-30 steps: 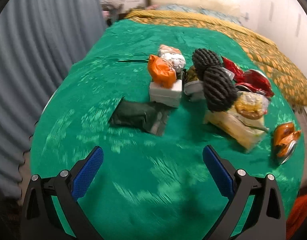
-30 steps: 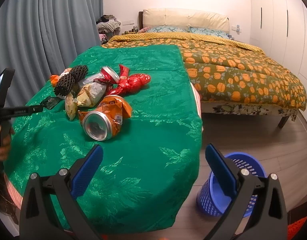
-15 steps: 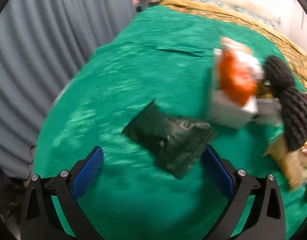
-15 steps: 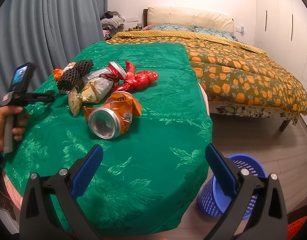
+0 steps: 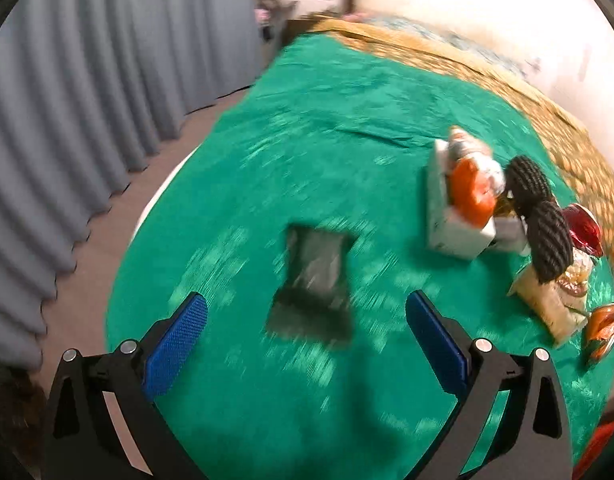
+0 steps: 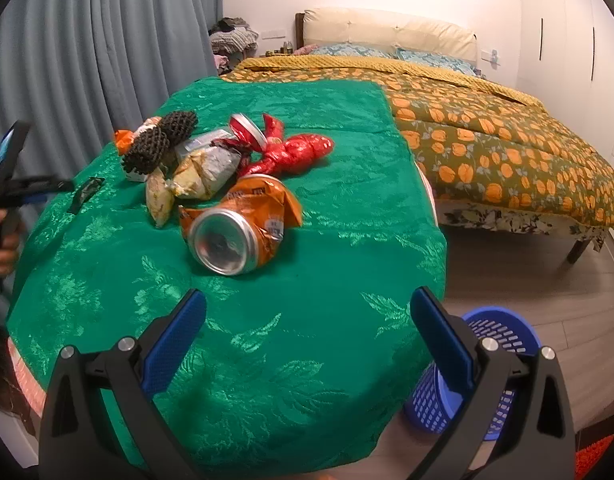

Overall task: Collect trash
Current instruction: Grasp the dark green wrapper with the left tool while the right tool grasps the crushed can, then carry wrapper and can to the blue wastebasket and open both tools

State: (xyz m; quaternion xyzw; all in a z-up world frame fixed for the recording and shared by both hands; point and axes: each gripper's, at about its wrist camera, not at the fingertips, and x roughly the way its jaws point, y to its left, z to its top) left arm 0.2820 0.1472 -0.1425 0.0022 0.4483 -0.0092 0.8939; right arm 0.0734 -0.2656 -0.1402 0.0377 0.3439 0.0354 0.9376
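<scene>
A pile of trash lies on the green cloth point(image 6: 267, 320). A flat dark wrapper point(image 5: 313, 280) lies alone, just ahead of my open, empty left gripper point(image 5: 307, 344); it also shows in the right wrist view point(image 6: 85, 194). Behind it are a white box point(image 5: 451, 224), an orange wrapper point(image 5: 471, 196) and black foam netting point(image 5: 543, 224). In the right wrist view a crushed silver can point(image 6: 223, 242) in an orange bag point(image 6: 259, 204) lies ahead of my open, empty right gripper point(image 6: 307, 340). A red wrapper point(image 6: 295, 154) lies behind it.
A blue slotted trash basket point(image 6: 495, 360) stands on the wood floor at the lower right, beside the cloth's edge. A bed with an orange-flowered cover point(image 6: 507, 140) fills the right. Grey curtains point(image 5: 67, 120) hang on the left.
My left gripper has swung left and closer to the dark wrapper, which now lies centred between the fingers. My right gripper has come slightly nearer the can. Both stay open.
</scene>
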